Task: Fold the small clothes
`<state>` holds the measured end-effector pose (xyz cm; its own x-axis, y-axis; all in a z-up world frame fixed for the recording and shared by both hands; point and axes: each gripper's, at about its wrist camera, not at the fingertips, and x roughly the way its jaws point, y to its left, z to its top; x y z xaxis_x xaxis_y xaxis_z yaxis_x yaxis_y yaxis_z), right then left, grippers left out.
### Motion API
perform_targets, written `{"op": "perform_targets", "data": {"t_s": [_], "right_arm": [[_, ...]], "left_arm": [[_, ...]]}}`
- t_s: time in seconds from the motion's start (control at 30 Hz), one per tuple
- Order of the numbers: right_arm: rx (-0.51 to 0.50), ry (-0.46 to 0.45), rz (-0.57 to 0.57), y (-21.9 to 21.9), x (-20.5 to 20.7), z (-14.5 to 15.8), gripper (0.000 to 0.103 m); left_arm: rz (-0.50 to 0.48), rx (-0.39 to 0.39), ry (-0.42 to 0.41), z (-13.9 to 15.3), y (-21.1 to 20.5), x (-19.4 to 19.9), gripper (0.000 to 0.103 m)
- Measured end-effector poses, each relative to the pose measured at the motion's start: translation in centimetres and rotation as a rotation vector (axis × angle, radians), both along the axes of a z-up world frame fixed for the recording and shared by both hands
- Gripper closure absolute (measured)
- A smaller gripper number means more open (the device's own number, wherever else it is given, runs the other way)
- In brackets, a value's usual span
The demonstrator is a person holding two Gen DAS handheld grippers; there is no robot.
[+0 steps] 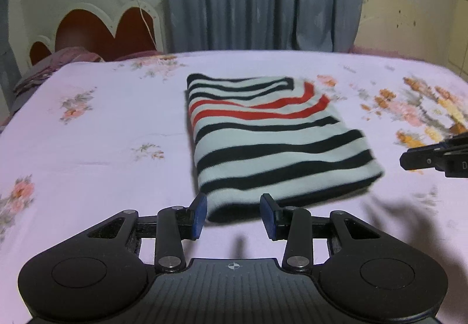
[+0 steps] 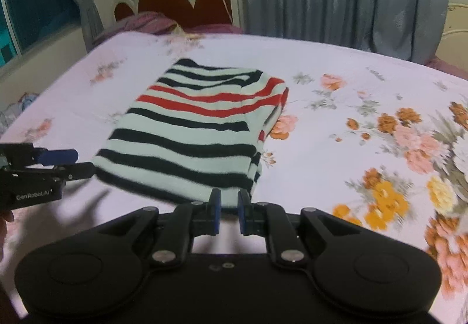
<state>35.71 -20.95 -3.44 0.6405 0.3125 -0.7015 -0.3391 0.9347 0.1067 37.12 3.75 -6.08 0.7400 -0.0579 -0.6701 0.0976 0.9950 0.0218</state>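
Item: left gripper [image 1: 234,214], jaws spread apart and empty, poised at the near-left hem of the garment.

Item: striped shirt [image 1: 263,133], folded into a compact rectangle, lying flat mid-bed on the floral bedsheet [image 1: 102,133].

Item: right gripper [image 2: 229,211], jaws narrowly parted; the near-right hem sits just at its tips, though motion blur leaves it unclear whether any cloth lies between them.

Risk: a pinch catching only the top layer would likely peel the fold open; uneven lifting between the two sides could skew the stacked layers.
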Motion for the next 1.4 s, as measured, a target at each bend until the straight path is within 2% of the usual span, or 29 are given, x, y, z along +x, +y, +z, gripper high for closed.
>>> {"op": "perform_targets", "data": {"t_s": [0.4, 0.43, 0.47, 0.5, 0.57, 0.6, 0.63, 0.67, 0.7, 0.87, 1.03, 1.4], "right_arm": [[0.033, -0.068, -0.058, -2.7, -11.1, 3.9, 0.073], [0.037, -0.076, -0.064, -2.9, -12.0, 4.3, 0.072], [0.043, -0.089, -0.071, -3.1, -13.1, 4.7, 0.068], [0.046, -0.102, -0.079, -3.2, -13.9, 5.2, 0.063], [0.049, -0.141, -0.101, -3.5, -15.7, 6.1, 0.034], [0.048, -0.166, -0.109, -3.6, -16.5, 6.5, 0.026], [0.043, -0.184, -0.119, -3.7, -17.2, 6.9, 0.012], [0.04, -0.196, -0.128, -3.8, -17.8, 7.4, 0.003], [0.038, -0.205, -0.134, -3.9, -18.4, 7.7, 0.0], [-0.033, -0.223, -0.182, -3.8, -20.7, 8.6, 0.001], [-0.023, -0.226, -0.201, -3.8, -22.6, 8.7, 0.001], [-0.028, -0.246, -0.2, -2.7, -25.0, 9.5, 0.001]], "left_arm": [[0.046, -0.036, -0.121, 5.5, -2.9, -11.8, 0.062], [0.046, -0.032, -0.127, 5.9, -3.1, -12.7, 0.051], [0.049, -0.028, -0.139, 6.3, -3.2, -13.7, 0.032], [0.054, -0.024, -0.162, 6.8, -3.3, -14.8, 0.025], [0.07, -0.017, -0.201, 7.7, -3.4, -16.7, 0.006], [0.082, -0.016, -0.218, 8.1, -3.5, -17.6, 0.001], [0.086, -0.022, -0.234, 8.5, -3.4, -18.4, 0.0], [0.088, -0.028, -0.242, 8.9, -3.4, -19.2, 0.0], [0.09, -0.032, -0.242, 9.2, -3.5, -19.7, 0.0], [0.113, -0.015, -0.243, 10.2, -4.0, -22.0, 0.0], [0.074, -0.041, -0.238, 11.0, -4.1, -24.0, 0.0], [0.066, -0.055, -0.248, 12.1, -3.8, -26.5, 0.0]]}}
